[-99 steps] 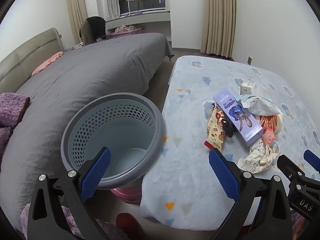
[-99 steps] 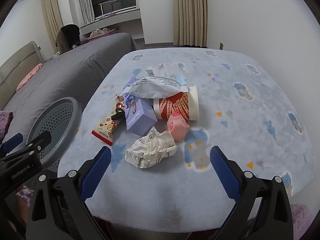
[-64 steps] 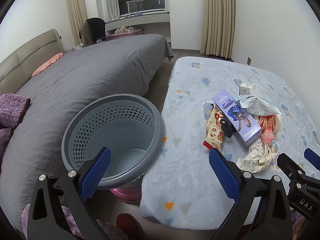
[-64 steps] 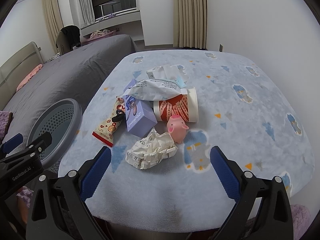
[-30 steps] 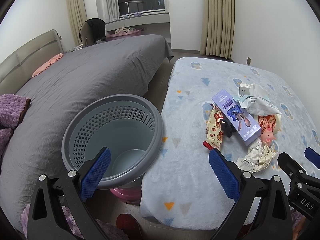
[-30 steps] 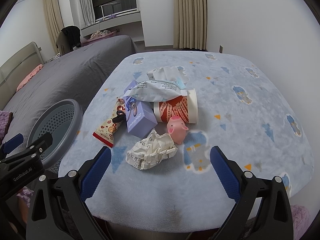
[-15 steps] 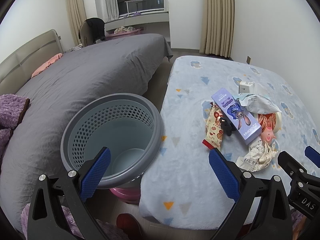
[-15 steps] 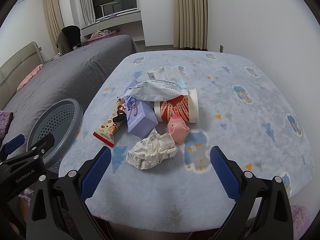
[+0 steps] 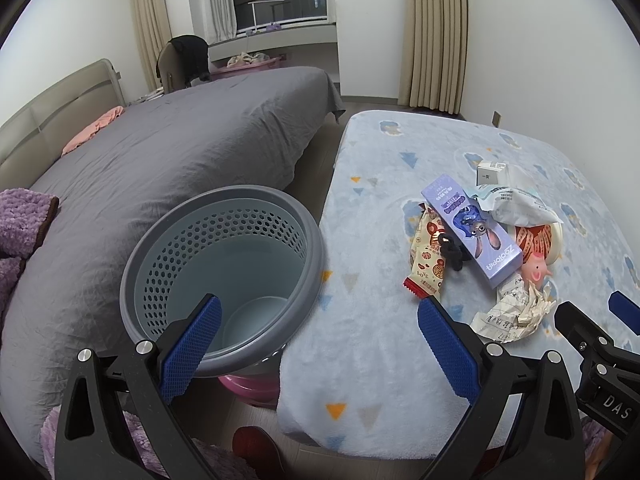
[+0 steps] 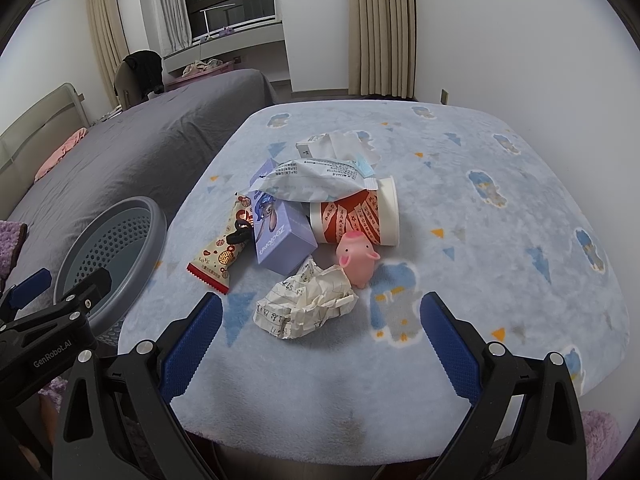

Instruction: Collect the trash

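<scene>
On the table (image 10: 500, 280), which is draped in a pale blue cloth with small triangles and cartoon figures, the trash lies in one loose heap near the left edge. Nearest the right gripper (image 10: 320, 334) is a crumpled sheet of paper (image 10: 306, 304) with handwriting on it. Just behind it a pink toy pig (image 10: 356, 258) touches the paper and leans against a red and white paper cup (image 10: 360, 218) lying on its side. A purple box (image 10: 278, 232) sits left of the cup, and a silvery white snack bag (image 10: 316, 180) rests across the tops of both. A cream and red wrapper (image 10: 220, 252) stretches along the left side of the box, with a small black clip (image 10: 239, 232) on it. Behind the bag are a small white box (image 10: 310, 146) and some white paper.

Both grippers hover short of the heap with nothing in them. The right gripper's jaws are spread wide, the crumpled paper lying ahead of the gap. The left gripper (image 9: 318, 340) also has its jaws wide apart, over the gap between the table's edge and a grey perforated basket (image 9: 160, 280) that stands just beside the table. Nothing lies inside the basket. It rests on something pink beneath. A bed (image 9: 180, 140) with a grey cover runs along the far side of the basket, and purple knitted fabric (image 9: 20, 220) lies at its near end.
</scene>
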Available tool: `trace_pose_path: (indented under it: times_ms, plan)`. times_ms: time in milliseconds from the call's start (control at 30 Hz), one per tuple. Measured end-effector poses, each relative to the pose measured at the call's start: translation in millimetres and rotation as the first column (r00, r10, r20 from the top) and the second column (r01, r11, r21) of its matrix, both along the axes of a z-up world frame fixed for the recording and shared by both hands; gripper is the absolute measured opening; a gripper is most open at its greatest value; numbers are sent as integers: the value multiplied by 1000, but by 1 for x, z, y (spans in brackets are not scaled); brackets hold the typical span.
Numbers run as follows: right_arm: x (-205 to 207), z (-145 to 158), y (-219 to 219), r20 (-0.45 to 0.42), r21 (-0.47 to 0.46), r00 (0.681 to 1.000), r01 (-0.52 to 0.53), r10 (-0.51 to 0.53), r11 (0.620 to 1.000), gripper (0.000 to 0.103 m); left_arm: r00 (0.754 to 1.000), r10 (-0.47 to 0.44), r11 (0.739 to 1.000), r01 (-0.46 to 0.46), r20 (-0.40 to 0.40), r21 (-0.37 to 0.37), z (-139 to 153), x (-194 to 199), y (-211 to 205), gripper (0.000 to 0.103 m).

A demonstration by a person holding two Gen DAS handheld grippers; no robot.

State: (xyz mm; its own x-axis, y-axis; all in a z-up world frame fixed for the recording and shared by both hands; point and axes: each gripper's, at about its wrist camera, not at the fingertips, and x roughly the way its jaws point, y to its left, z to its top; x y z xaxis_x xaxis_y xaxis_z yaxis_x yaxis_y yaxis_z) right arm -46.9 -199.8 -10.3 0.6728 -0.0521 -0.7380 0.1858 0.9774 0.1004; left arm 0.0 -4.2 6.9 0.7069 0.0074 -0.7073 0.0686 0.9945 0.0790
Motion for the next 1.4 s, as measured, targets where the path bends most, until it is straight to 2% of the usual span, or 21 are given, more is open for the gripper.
trace_pose_path:
  times_ms: [200,433,733,1033,1400]
  plan:
    - [-4,-9,-4,-3,14,1000,-3,3,1000,95,1000,0,1000,0,-3,0,-2,0,-3,97]
    - [1,-26,-7,-37,41,999,-17,19,999,95,1000,-3,1000,3,-14,1,-18,0,-3,97]
    - [27,-50,-1,-94,56,995,-21,26,998,95,999,-6,1000,6,-40,2,-29,10,3,97]
    - [50,-66,5,-125,44,992,0,6,999,95,999,-2,1000,2,-54,1,-38,14,2,97]
    - [63,-78,6,-143,15,990,10,-8,1000,94,999,34,999,-35,-33,-28,-34,12,12,97]
